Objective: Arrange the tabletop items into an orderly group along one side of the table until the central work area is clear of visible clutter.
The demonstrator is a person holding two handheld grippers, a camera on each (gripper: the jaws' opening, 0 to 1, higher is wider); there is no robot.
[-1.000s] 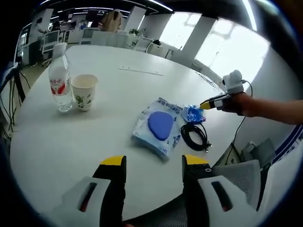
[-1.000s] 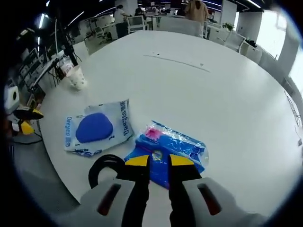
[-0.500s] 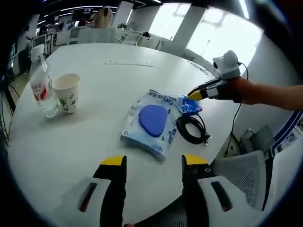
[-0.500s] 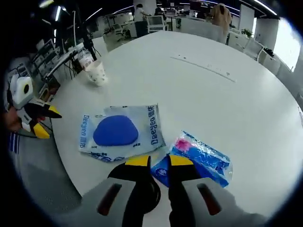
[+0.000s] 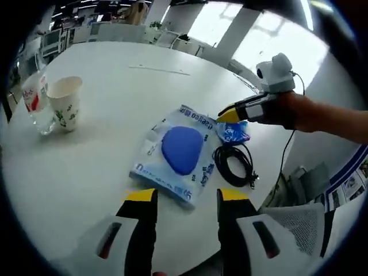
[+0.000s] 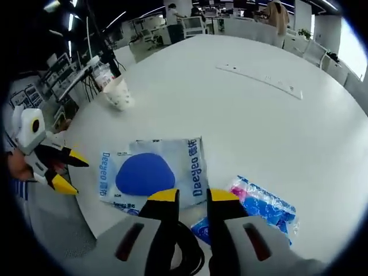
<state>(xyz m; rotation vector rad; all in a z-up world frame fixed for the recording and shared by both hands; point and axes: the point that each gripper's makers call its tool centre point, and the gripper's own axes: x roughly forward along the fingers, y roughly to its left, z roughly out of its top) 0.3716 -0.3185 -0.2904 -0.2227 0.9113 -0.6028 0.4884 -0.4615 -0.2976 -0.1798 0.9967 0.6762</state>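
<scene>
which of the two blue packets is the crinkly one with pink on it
The small blue packet by the black cable, not the flat white-edged pack with the blue oval.

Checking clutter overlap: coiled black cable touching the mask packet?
Apart. In the left gripper view, a strip of white table shows between the coiled black cable and the right edge of the mask packet.

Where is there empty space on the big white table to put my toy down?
Lots of bare table lies past the wipes packet, up to the thin strip. There is also bare room between the paper cup and the packet. It is crowded near the edge, where the packet, blue pouch and black cable sit close together.
</scene>
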